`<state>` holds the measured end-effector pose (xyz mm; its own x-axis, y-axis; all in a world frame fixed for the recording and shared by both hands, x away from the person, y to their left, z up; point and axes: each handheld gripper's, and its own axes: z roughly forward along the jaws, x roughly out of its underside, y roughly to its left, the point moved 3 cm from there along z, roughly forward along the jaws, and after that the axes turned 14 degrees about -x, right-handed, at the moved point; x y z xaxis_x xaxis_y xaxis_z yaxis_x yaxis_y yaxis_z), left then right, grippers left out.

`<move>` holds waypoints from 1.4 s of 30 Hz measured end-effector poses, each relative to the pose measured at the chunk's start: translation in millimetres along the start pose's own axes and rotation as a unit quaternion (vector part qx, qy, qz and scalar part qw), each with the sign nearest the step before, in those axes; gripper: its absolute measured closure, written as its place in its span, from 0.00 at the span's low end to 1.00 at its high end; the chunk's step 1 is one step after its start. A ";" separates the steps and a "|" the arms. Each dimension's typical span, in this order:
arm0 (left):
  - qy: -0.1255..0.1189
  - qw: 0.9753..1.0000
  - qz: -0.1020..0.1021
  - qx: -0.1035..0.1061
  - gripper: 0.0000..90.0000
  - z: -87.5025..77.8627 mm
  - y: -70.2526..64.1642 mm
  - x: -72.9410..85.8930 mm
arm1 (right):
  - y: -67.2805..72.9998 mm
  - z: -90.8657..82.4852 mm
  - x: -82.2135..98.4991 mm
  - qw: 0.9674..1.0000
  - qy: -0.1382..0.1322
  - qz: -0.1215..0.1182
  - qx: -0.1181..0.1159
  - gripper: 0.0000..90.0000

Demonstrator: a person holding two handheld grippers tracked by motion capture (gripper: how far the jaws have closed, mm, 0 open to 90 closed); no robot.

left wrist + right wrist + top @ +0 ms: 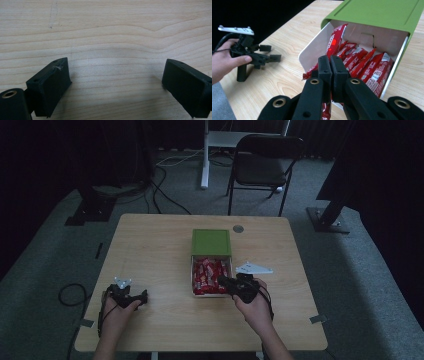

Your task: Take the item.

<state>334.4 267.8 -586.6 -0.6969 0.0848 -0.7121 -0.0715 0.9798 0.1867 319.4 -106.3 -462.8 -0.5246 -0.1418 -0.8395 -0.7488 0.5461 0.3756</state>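
Right gripper (330,65), clamped on a red bar (336,40), is lifting it upright from the box (312,53).

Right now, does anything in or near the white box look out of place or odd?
Yes. One red bar stands tilted up out of the white box, while the other bars lie flat. The shut right tongs pinch its lower end. The green lid covers only the far half.
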 end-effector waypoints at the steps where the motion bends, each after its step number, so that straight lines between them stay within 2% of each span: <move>1: 0.000 1.000 0.000 0.000 0.09 0.0 0.0 0.0 | 0.4 -1.5 -0.7 1.000 -0.002 0.000 -0.001 0.98; 8: 0.000 1.000 0.000 0.000 0.09 0.0 0.0 0.0 | -1.1 -11.8 -6.9 1.000 -0.017 -0.004 0.002 0.98; 19: 0.000 1.000 0.000 0.000 0.09 0.0 0.0 0.0 | -15.7 -24.8 -13.6 0.999 -0.037 0.001 0.025 0.98; 32: 0.001 1.000 0.000 0.000 0.09 -0.1 0.0 0.0 | -34.0 -45.4 -18.6 0.996 -0.065 0.008 0.058 0.98; 42: 0.000 1.000 0.000 0.000 0.09 0.0 0.0 0.0 | -50.7 -59.5 -16.7 0.994 -0.073 0.013 0.084 0.98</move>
<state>334.4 267.8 -586.7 -0.6968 0.0847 -0.7123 -0.0716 0.9798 0.1865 342.0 -180.7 -444.5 -0.4693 -0.0105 -0.8830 -0.6513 0.6793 0.3381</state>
